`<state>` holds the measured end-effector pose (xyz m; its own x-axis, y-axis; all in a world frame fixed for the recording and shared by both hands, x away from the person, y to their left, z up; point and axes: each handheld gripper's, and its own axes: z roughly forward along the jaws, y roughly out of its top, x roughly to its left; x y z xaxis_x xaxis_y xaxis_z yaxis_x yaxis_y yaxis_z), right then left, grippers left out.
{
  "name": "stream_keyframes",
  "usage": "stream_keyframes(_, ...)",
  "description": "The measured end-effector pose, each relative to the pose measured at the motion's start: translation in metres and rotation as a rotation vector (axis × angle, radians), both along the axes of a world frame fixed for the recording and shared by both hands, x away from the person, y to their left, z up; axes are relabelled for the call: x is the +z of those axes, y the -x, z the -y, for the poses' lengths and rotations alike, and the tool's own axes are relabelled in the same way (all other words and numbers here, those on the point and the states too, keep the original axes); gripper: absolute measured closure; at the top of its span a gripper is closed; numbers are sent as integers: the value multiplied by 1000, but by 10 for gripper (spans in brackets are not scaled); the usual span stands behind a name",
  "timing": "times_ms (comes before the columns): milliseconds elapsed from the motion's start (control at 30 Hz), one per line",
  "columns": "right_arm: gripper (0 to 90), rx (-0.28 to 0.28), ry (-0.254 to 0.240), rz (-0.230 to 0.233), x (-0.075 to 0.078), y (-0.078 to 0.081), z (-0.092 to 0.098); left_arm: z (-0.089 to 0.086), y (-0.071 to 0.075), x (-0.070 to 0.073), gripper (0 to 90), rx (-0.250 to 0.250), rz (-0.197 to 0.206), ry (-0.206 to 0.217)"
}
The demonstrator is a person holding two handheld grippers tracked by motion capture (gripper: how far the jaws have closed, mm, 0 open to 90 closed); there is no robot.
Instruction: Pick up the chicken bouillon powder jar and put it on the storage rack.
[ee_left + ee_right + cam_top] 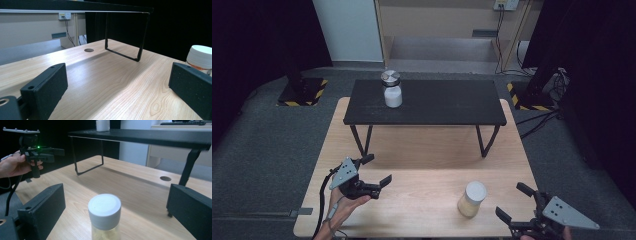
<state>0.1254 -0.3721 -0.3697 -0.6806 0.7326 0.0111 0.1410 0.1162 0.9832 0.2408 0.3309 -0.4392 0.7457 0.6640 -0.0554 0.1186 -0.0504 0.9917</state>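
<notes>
A jar with a white lid and yellowish contents [472, 199] stands upright on the wooden table [427, 145], near its front edge. My right gripper [513, 201] is just to its right, open and aimed at it. In the right gripper view the jar [104, 216] stands centred a little ahead of the jaws, and neither pad touches it. My left gripper [377, 170], held in a hand at the front left, is open with nothing between its jaws. In the left gripper view the jar's lid [201, 56] peeks over the right jaw.
A low black shelf [424, 102] on thin metal legs stands across the back of the table. On its left part is a white jar with a silver lid [392, 90]. Dark floor surrounds the table, with stands and cables behind it.
</notes>
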Motion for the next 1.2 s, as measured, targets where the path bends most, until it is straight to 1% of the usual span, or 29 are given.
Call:
stream_keyframes(67, 21, 2, 11, -5, 13, 0, 3, 0, -1, -1, 9, 3, -4, 0)
stream_keyframes(100, 21, 2, 18, -8, 22, -1, 4, -1, -1, -1, 9, 5, -7, 2)
stream_keyframes(200, 21, -2, 56, -12, 43, -2, 5, -3, -2, -3, 9, 8, -17, 27)
stream_keyframes(300, 22, 7, 100, -15, 63, -5, 3, -5, -2, -3, 10, 12, -18, 28)
stream_keyframes(400, 31, 29, 131, -33, 79, -12, 0, -6, -3, -4, 11, 14, -23, 38)
stream_keyframes(433, 31, 31, 143, -37, 83, -14, -2, -6, -3, -4, 12, 13, -24, 40)
stream_keyframes(533, 34, 45, 180, -67, 91, -24, -7, -6, -2, -3, 12, 13, -21, 37)
stream_keyframes(633, 39, 65, 191, -103, 91, -34, -12, -6, -2, -3, 13, 12, -20, 36)
stream_keyframes(700, 45, 69, 215, -113, 90, -38, -17, -6, -3, -3, 13, 12, -21, 35)
stream_keyframes(767, 47, 79, 222, -136, 86, -44, -20, -6, -3, -3, 13, 13, -20, 32)
stream_keyframes(833, 54, 76, 234, -148, 82, -48, -25, -6, -3, -3, 13, 13, -19, 31)
stream_keyframes(1000, 53, 95, 245, -193, 71, -61, -32, -6, -2, -3, 13, 14, -19, 31)
stream_keyframes(1133, 54, 106, 261, -213, 64, -68, -39, -6, -3, -3, 13, 9, -19, 27)
stream_keyframes(1200, 54, 112, 261, -225, 60, -71, -41, -6, -3, -3, 13, 9, -19, 26)
